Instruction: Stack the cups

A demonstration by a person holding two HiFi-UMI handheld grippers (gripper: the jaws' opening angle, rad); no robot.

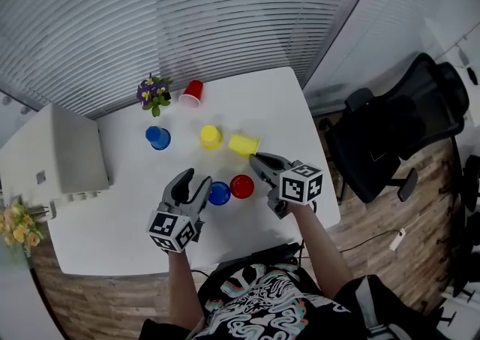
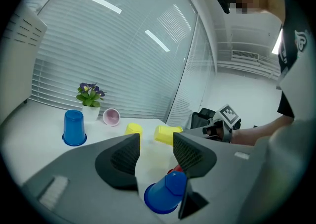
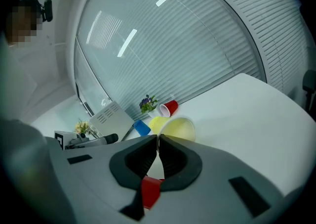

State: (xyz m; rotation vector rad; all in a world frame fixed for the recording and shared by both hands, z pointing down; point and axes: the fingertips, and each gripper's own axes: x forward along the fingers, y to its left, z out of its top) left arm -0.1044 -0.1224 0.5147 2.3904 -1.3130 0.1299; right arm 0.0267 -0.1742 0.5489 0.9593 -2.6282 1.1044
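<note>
White slatted blinds back a white surface (image 1: 292, 113). Well left of the small potted purple-flowered plant (image 1: 154, 94) sits a pale boxy appliance (image 1: 56, 151). Just in front of the plant stands an upturned blue plastic cup (image 1: 157, 137). Further toward the person, the left claw (image 1: 193, 179) hangs open and empty. A second blue plastic cup (image 1: 219, 194) is just beside its right jaw, with a near red plastic cup (image 1: 241, 186) next to that. Just right of the plant lies a tipped red plastic cup (image 1: 193, 93), and an upturned yellow plastic cup (image 1: 211, 136) stands nearer the person. Rightmost, the right claw (image 1: 256, 158) is closed on the rim of a tipped yellow plastic cup (image 1: 244, 144).
</note>
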